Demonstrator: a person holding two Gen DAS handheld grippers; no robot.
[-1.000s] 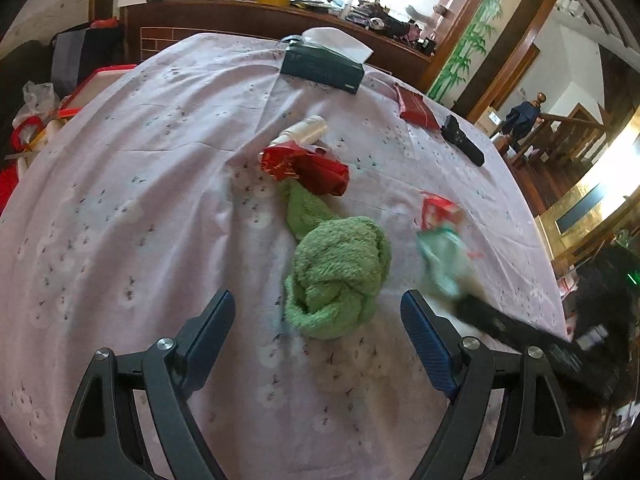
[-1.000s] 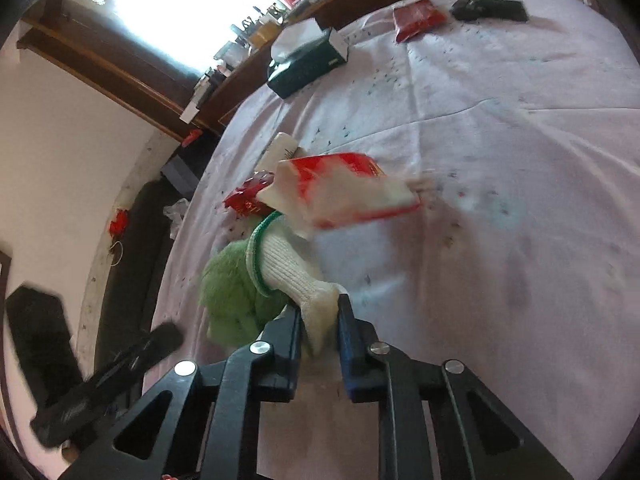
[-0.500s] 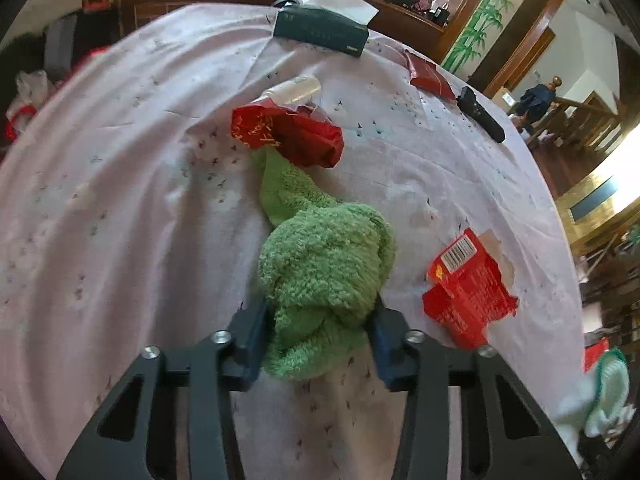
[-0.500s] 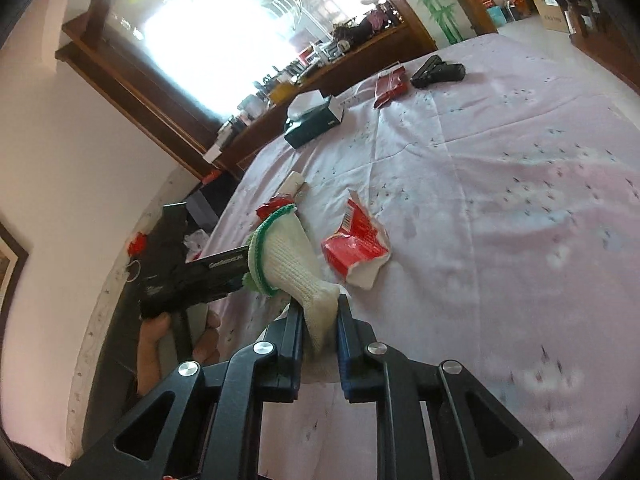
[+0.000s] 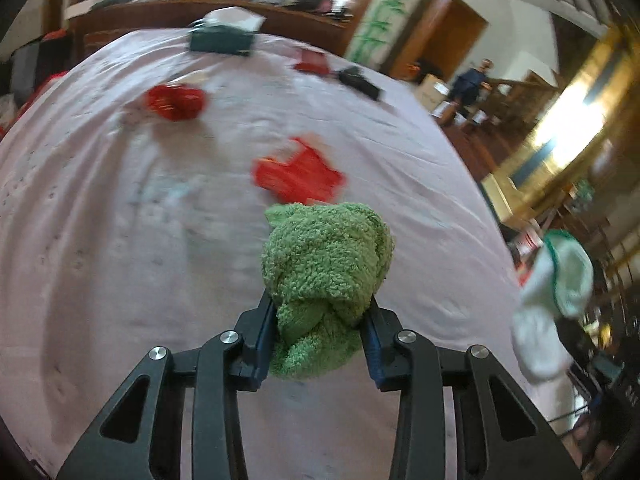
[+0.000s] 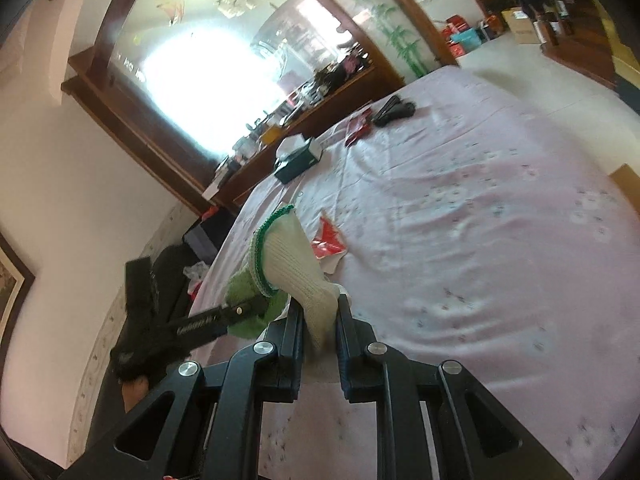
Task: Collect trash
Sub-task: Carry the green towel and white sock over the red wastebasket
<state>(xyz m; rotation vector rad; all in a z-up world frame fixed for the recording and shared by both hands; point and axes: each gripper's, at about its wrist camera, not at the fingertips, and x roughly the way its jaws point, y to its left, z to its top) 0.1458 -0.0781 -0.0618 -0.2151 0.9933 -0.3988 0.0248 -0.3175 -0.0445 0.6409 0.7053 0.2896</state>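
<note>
My left gripper (image 5: 320, 307) is shut on a bunched green towel (image 5: 326, 264), lifted above the pink floral tablecloth (image 5: 120, 240). My right gripper (image 6: 318, 307) is shut on a white knitted glove with a green cuff (image 6: 294, 264), also held off the table. That glove (image 5: 560, 284) shows at the right edge of the left wrist view. In the right wrist view the left gripper (image 6: 252, 311) and its green towel (image 6: 242, 290) sit just left of the glove. A torn red wrapper (image 5: 300, 176) (image 6: 328, 242) lies flat on the cloth beyond the towel. A crumpled red wrapper (image 5: 176, 101) lies farther back.
A dark tissue box (image 5: 222, 38) (image 6: 298, 158), a red packet (image 5: 312, 62) (image 6: 358, 128) and a black object (image 5: 358, 82) (image 6: 394, 110) lie at the table's far side. Behind it stands a cluttered wooden sideboard (image 5: 200, 4). A person (image 5: 472, 84) stands far off by the stairs.
The left gripper closed on the green towel, lifted it and swung right. The right gripper carried the glove up and away from the table; the red wrapper that was dragged up with it now lies on the cloth.
</note>
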